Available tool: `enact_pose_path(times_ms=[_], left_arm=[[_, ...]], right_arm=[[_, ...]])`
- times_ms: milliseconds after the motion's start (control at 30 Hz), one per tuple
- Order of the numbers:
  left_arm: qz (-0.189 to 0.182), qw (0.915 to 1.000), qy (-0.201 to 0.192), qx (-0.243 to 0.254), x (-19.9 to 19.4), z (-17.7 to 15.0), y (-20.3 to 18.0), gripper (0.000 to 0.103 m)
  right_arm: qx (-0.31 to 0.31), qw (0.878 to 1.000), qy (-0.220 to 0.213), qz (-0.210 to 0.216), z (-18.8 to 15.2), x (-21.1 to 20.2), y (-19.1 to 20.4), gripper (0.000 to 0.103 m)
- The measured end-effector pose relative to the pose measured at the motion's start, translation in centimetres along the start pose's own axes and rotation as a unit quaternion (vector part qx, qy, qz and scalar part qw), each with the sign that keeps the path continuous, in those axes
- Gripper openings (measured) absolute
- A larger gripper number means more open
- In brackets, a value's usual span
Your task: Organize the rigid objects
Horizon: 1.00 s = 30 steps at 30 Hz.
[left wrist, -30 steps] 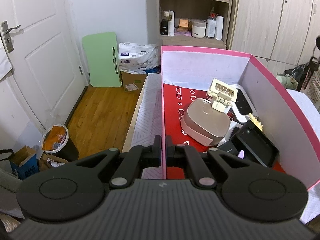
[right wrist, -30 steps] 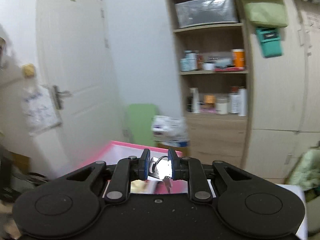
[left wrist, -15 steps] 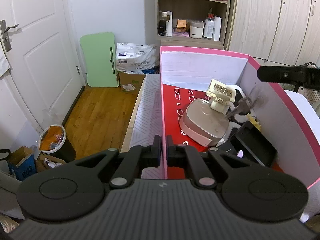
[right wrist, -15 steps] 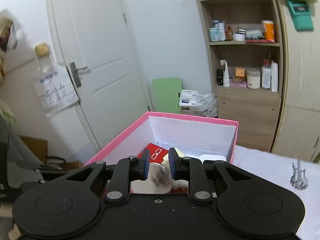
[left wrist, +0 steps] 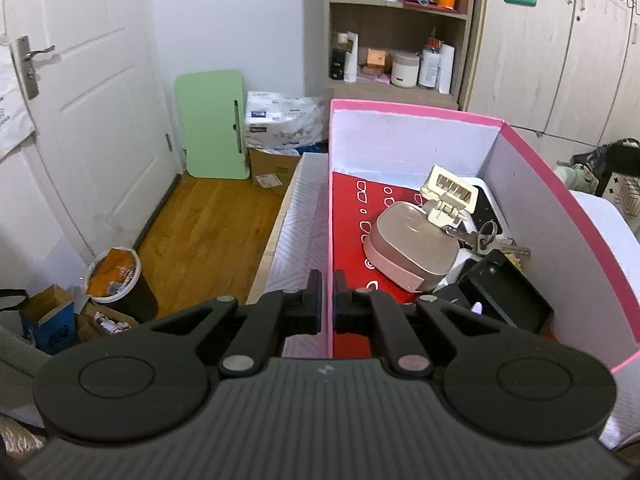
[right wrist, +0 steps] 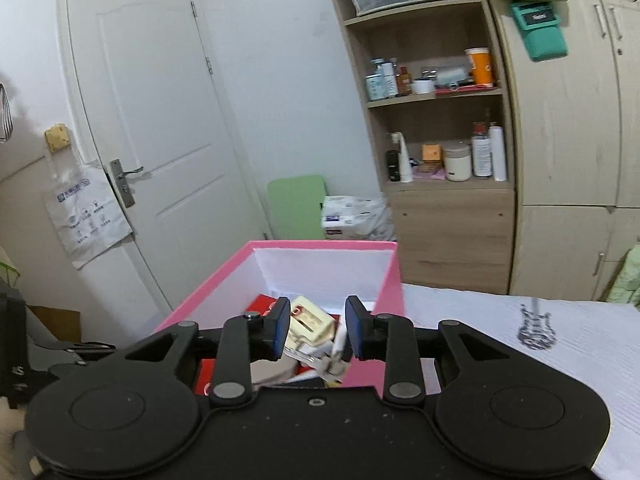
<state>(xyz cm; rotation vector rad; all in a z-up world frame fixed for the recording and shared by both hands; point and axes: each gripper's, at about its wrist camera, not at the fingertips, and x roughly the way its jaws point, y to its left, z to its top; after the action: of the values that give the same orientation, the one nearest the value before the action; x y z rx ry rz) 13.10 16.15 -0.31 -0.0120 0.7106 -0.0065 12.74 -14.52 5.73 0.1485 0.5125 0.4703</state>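
Note:
A pink box (left wrist: 560, 184) with white inner walls and a red floor holds a beige rounded case (left wrist: 408, 248), a cream clip (left wrist: 450, 194), black flat devices (left wrist: 504, 292) and a bunch of keys (left wrist: 486, 240) lying on top. My left gripper (left wrist: 327, 304) is shut on the box's left wall, near its front corner. My right gripper (right wrist: 318, 328) is open and empty above the box (right wrist: 224, 284), with the cream clip (right wrist: 310, 326) and keys (right wrist: 328, 364) seen below between its fingers.
The box stands on a white patterned cloth (right wrist: 520, 356). A white door (left wrist: 80, 100), a green board (left wrist: 212, 124), a bin (left wrist: 116, 276) and cardboard boxes are on the floor at left. Shelves (left wrist: 396, 32) and wardrobes (left wrist: 560, 60) stand behind.
My right gripper carried the keys over the box, opened and let them go. The keys now lie in the box. My left gripper kept its hold on the wall.

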Motion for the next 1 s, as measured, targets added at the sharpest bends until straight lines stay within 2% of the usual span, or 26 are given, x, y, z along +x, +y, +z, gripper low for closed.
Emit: enact_pose_path(times_ms=[367, 533, 700, 800, 867, 933, 1000], left_arm=[[0.014, 0.9984, -0.055, -0.002, -7.0, -0.6, -1.0, 0.004], [0.005, 0.9981, -0.061, 0.006, -9.7, -1.0, -2.6, 0.005], [0.018, 0.9983, -0.056, 0.007, -11.3, -2.1, -4.4, 0.006], [0.013, 0.9984, -0.054, 0.002, -12.2, -2.9, -5.2, 0.014], [0.016, 0.998, -0.062, 0.003, -12.8, -3.5, -6.0, 0.026], [0.023, 0.9972, -0.07, 0.011, -13.4, -4.2, -6.8, 0.033], [0.028, 0.9966, -0.075, 0.019, -14.0, -4.8, -7.7, 0.034]], right_arm=[[-0.022, 0.999, -0.026, -0.02, -1.3, -4.6, 0.6, 0.044], [-0.018, 0.999, -0.035, -0.027, -1.6, -7.0, 1.0, 0.048], [-0.025, 0.998, -0.038, -0.05, -2.5, -9.3, 1.5, 0.052], [-0.027, 0.997, -0.037, -0.067, -3.3, -10.5, 1.6, 0.052], [-0.022, 0.997, -0.034, -0.068, -4.0, -11.3, 1.5, 0.053], [-0.016, 0.997, -0.03, -0.071, -4.5, -12.0, 1.4, 0.053], [-0.015, 0.996, -0.026, -0.081, -5.0, -12.6, 1.3, 0.056]])
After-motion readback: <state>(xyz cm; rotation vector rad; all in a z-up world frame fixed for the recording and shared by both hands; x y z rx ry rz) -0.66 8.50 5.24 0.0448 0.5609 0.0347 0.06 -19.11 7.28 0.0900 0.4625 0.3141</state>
